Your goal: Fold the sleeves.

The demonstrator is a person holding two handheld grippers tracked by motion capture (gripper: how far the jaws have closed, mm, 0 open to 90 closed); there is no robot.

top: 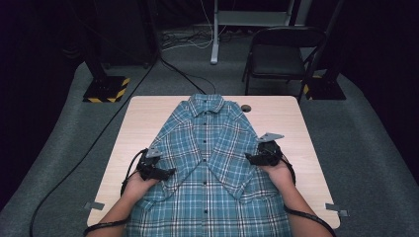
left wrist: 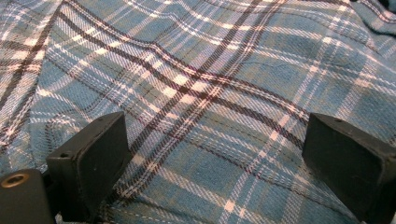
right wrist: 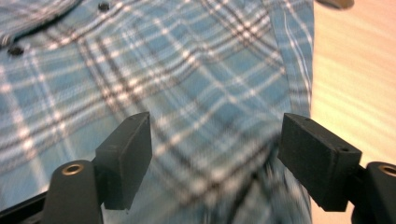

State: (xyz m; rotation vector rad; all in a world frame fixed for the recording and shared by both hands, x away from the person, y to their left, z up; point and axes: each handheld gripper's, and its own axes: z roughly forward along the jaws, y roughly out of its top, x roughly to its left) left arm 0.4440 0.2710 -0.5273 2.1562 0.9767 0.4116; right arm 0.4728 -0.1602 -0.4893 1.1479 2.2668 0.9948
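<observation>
A blue plaid shirt [top: 207, 163] lay buttoned and face up on the tabletop [top: 143, 118], collar at the far end and both short sleeves folded in over the front. The left gripper [top: 168, 173] sat at the shirt's left edge, the right gripper [top: 248, 158] at its right edge. Each had its jaws wide apart over the cloth, gripping nothing.

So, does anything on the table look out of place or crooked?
Nothing looks damaged or spilled. The blue plaid shirt lies buttoned and face up, both short sleeves folded in over its front; its hem hangs past the near edge of the wooden table.
</observation>
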